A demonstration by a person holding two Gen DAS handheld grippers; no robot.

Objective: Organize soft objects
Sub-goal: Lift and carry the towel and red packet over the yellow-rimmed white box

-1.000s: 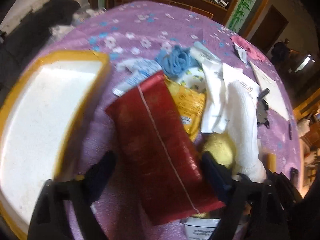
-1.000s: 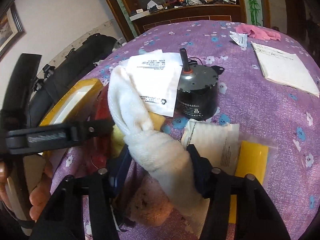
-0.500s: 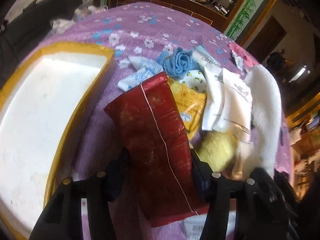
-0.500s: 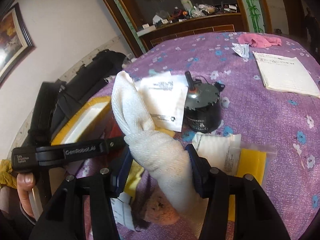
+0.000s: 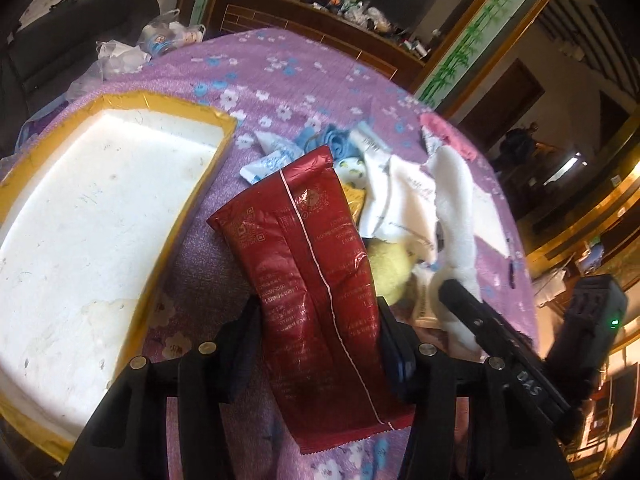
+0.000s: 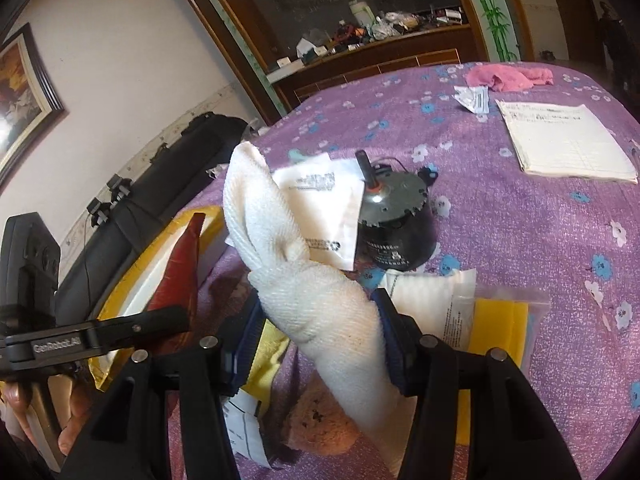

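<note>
My left gripper (image 5: 318, 332) is shut on a long red foil pouch (image 5: 308, 264) and holds it above the purple flowered tablecloth (image 5: 280, 68), right of the yellow-rimmed white tray (image 5: 96, 216). My right gripper (image 6: 320, 332) is shut on a rolled white towel (image 6: 304, 276) and holds it lifted; the towel also shows in the left wrist view (image 5: 456, 208). The pouch shows edge-on in the right wrist view (image 6: 180, 268). A yellow plush (image 5: 390, 270), a blue cloth (image 5: 336, 140) and white packets (image 5: 400, 196) lie in a pile beyond the pouch.
A black motor (image 6: 396, 224) stands mid-table behind a white packet (image 6: 324, 204). A yellow sponge in a clear bag (image 6: 496, 332), a brown plush (image 6: 320, 424), a paper stack (image 6: 568, 144) and a pink cloth (image 6: 508, 78) lie on the table. A black bag (image 6: 160, 200) sits left.
My left gripper closed on the red pouch and lifted it. My right gripper rose with the white towel, away from the pile.
</note>
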